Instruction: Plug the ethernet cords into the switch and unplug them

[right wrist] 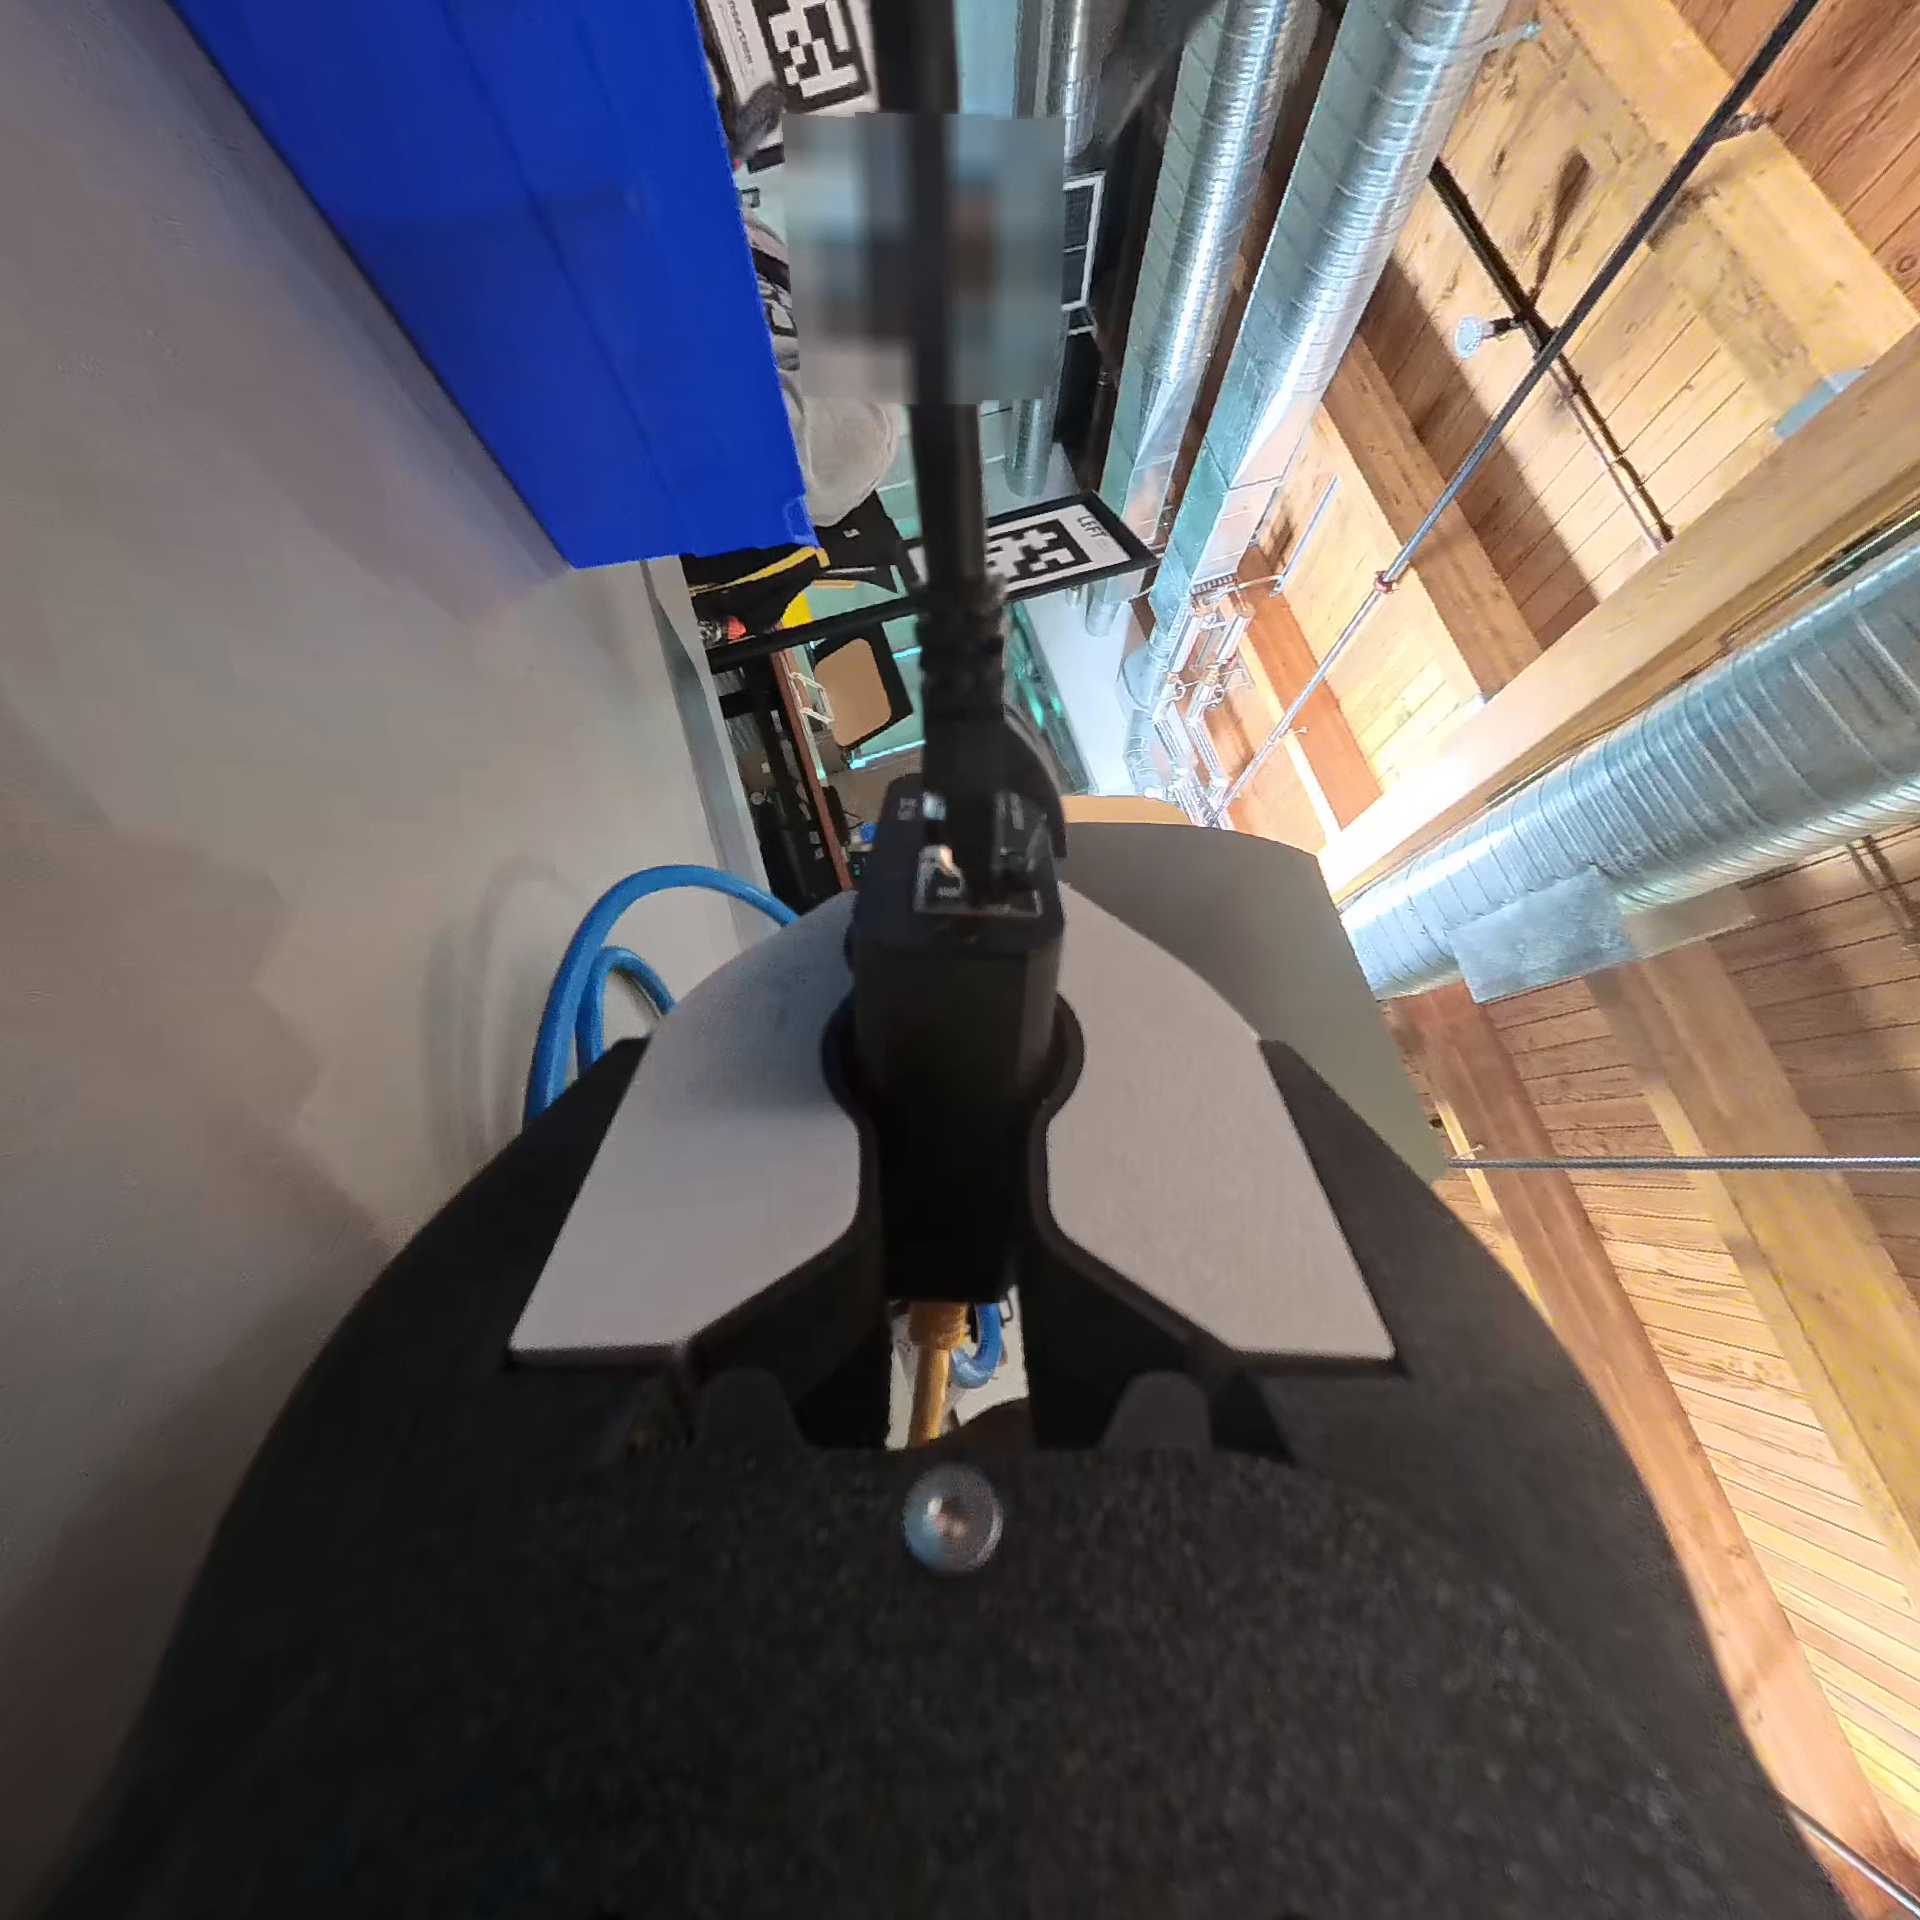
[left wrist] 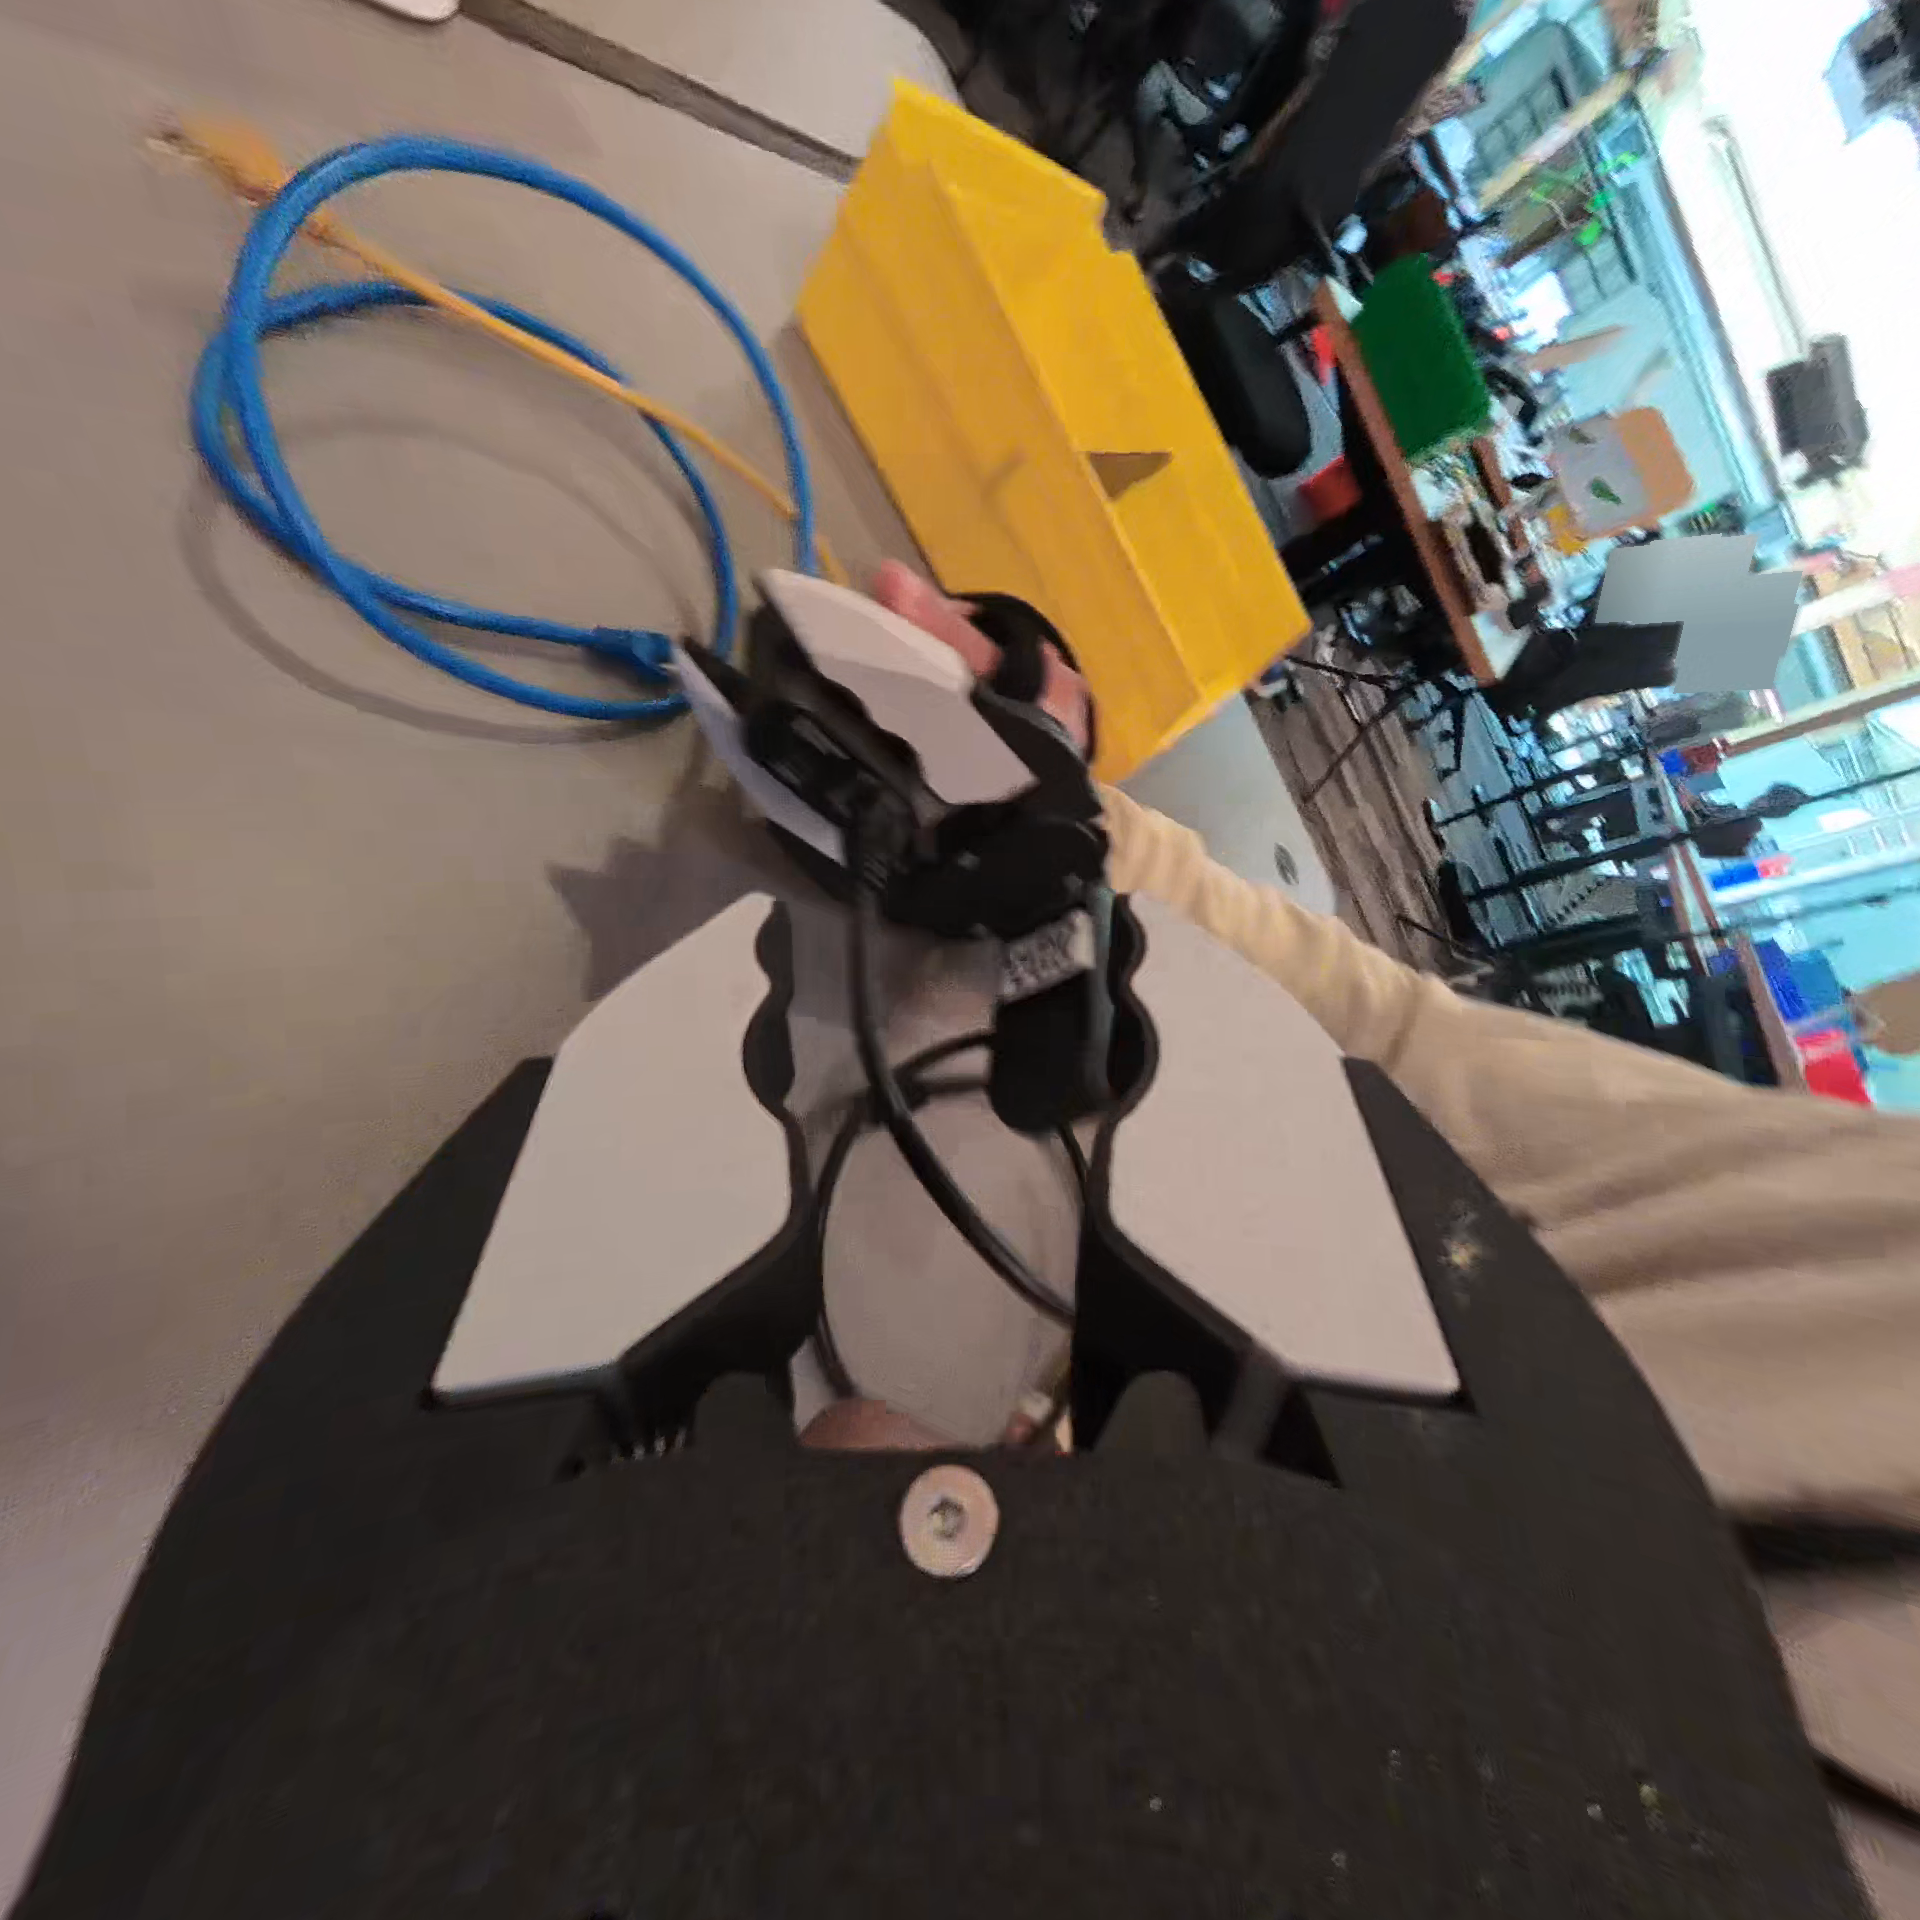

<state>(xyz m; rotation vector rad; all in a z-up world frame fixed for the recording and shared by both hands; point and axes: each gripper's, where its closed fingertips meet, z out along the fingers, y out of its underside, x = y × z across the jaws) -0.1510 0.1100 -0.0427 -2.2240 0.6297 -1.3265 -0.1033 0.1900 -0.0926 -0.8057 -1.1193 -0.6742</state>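
My right gripper (right wrist: 951, 977) is clamped on the small black box-shaped switch (right wrist: 956, 997), which sits squeezed between both grey finger plates, port face away from the camera. A thick black cable (right wrist: 951, 520) is seated in its far end and runs straight out from it. At the near end, down in the throat of the gripper, I can see a yellow plug (right wrist: 928, 1340) and a bit of blue cord (right wrist: 977, 1356); whether they are seated in ports there I cannot tell.

My worry is the grip. The switch is held only by its narrow sides, so any pull on a plug could twist it or drag it out of the jaws. The stiff black cable adds leverage, and a jerk on it could tip the box. A latch tab left unpressed would mean the whole switch comes along with the cord.

In the left wrist view, the left gripper (left wrist: 951, 987) is spread, with nothing between its fingers. Beyond it the right gripper (left wrist: 862, 727) is held in a hand (left wrist: 940, 613) at the end of a beige sleeve (left wrist: 1351, 997), low over the pale grey worktop (left wrist: 208, 935). The looped blue ethernet cord (left wrist: 260, 436) and the thin yellow ethernet cord (left wrist: 540, 332) lie on the worktop just beside a yellow plastic bin (left wrist: 1018, 416). Both cameras are rolled sideways, so both grippers are turned on edge. A blue bin (right wrist: 540, 260) stands beyond on the worktop.
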